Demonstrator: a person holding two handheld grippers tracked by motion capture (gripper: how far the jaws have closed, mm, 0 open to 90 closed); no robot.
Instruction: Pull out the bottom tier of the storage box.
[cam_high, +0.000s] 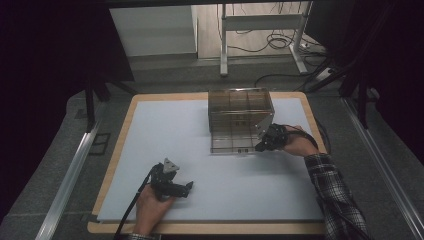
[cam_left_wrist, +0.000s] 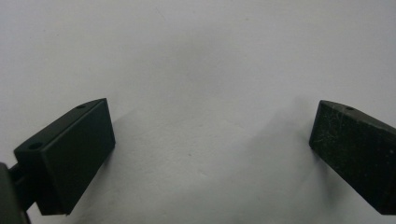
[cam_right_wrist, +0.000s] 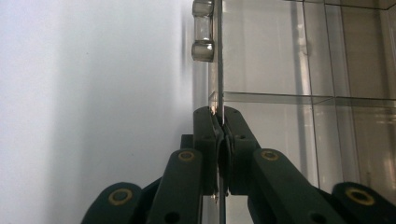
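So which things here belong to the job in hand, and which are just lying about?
In the job:
- clear compartment box
- its hinged lid panel, pinched by the right gripper

Not in it:
- left gripper, open, resting on the white mat
- desk frame and floor cables behind the table

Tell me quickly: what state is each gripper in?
Left gripper: open, empty.
Right gripper: closed on the thin panel of the clear smoky plastic box.

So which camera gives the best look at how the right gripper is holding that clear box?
The right gripper view: the right gripper is clamped on a thin edge panel of the clear box, seen close up. The high view shows the whole box and the gripper at its front corner, too small for detail. The left gripper view faces the white table surface.
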